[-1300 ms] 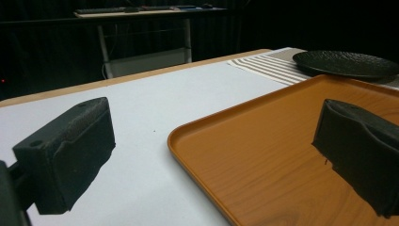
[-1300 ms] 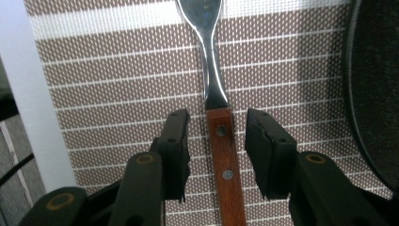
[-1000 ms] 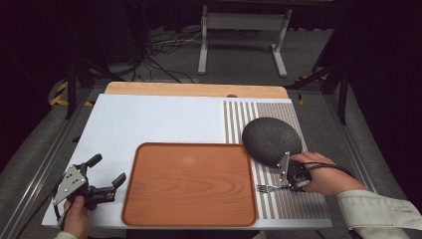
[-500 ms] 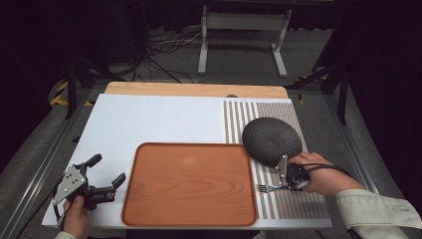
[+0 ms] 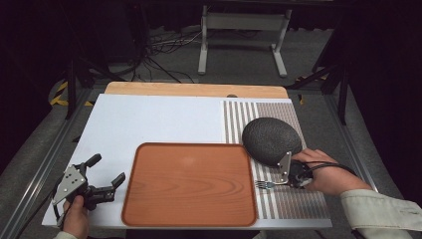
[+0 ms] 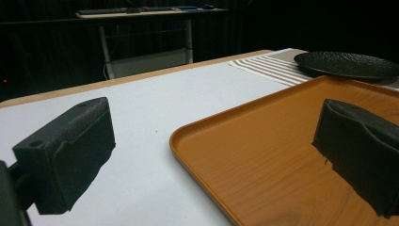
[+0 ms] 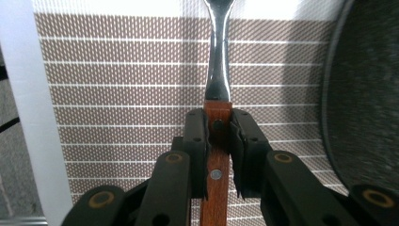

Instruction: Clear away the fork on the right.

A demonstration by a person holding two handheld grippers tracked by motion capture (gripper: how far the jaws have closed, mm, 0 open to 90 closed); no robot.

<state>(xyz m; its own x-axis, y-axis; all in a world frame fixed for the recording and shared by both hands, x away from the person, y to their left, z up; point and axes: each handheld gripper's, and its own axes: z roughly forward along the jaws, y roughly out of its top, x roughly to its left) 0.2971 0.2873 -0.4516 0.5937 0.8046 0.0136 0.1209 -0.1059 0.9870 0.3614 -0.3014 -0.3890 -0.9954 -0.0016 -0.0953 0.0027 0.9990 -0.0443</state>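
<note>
Fork (image 7: 219,52) clamped by its wooden handle in the right gripper (image 7: 219,141), lying over the striped mat (image 5: 293,204). Beside that gripper sits the dark plate (image 5: 271,140); ahead of the fork's prongs lies the wooden tray (image 5: 189,184). Left gripper (image 5: 99,186), jaws spread and holding nothing, rests just beside the tray's other edge.

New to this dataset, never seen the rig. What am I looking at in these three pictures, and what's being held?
No robot here: a person holds a two-jaw hand gripper in each hand. The high view looks down on the table from above; the other two come from cameras riding on each gripper.

On the white table top lie a rectangular orange-brown wooden tray, a striped brown placemat and a round dark textured plate on the mat.

The right gripper is shut on the wooden handle of a steel fork, which lies over the mat. The left gripper is open, holding nothing, beside the tray's left edge.
</note>
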